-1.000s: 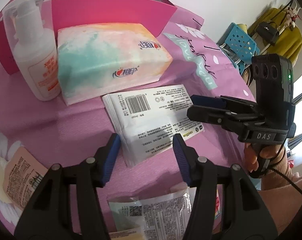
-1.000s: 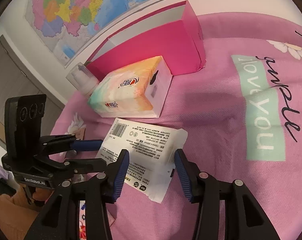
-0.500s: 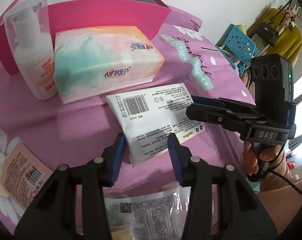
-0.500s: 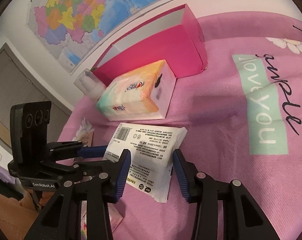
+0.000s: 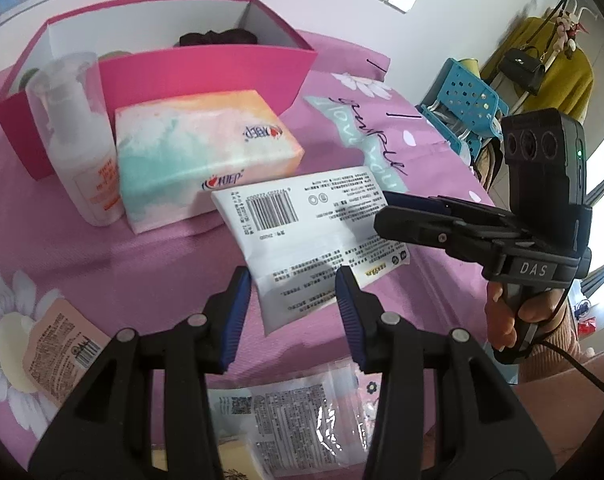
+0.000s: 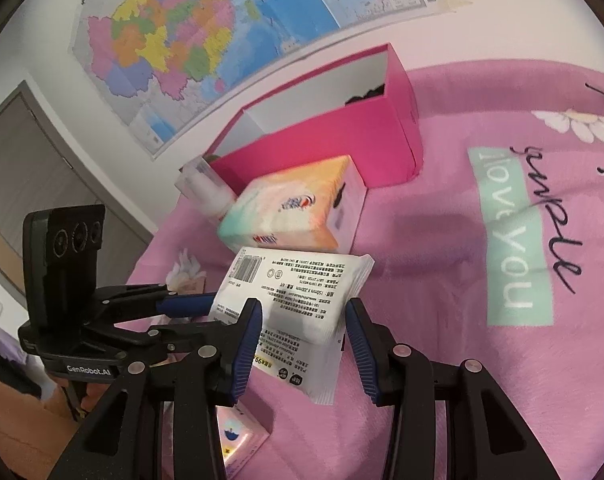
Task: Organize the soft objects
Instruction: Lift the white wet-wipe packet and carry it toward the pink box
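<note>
Though gripped, wipes pack slantwise (lifted)

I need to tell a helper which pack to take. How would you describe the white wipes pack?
Start at the open pink cardboard box. In front of it lies a pastel tissue pack, and nearer still is the flat white plastic wipes pack. Only it shows a black barcode and dense print on plain white.

White wipes pack, barcode and fine print facing up, hung tilted clear of the pink cloth, pinched at two ends. Pastel tissue pack lay flat just behind it, before the open pink box.
</note>
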The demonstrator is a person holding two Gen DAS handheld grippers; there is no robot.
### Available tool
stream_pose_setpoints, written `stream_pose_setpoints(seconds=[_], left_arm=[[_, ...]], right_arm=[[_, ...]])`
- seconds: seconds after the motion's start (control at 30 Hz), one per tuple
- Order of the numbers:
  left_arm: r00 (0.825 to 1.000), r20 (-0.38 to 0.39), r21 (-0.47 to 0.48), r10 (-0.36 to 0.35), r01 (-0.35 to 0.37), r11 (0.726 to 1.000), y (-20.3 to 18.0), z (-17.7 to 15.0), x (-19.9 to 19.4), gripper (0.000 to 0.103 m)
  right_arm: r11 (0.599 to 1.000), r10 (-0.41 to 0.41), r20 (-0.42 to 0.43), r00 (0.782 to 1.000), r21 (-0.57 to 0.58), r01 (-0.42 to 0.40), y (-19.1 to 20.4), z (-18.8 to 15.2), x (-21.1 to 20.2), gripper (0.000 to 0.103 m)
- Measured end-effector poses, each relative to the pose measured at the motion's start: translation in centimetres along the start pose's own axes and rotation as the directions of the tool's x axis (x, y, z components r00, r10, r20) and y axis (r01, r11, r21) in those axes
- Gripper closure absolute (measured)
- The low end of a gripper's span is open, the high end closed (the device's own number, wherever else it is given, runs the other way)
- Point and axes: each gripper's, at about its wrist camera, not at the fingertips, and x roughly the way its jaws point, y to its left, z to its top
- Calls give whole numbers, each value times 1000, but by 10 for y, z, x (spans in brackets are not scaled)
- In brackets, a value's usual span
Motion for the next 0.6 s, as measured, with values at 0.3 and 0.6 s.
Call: stream_pose_setpoints(seconds=[0.3,0.6], left_arm=[[999,50,14,9,-10,1000,-8,5,-19,57],[995,97,26,26,-29,999,-15,14,-31,57]], right_arm=[[999,10,35,999,-33,-9,10,8,-11,58],[998,13,79,997,-61,-8,18,20,-20,58]])
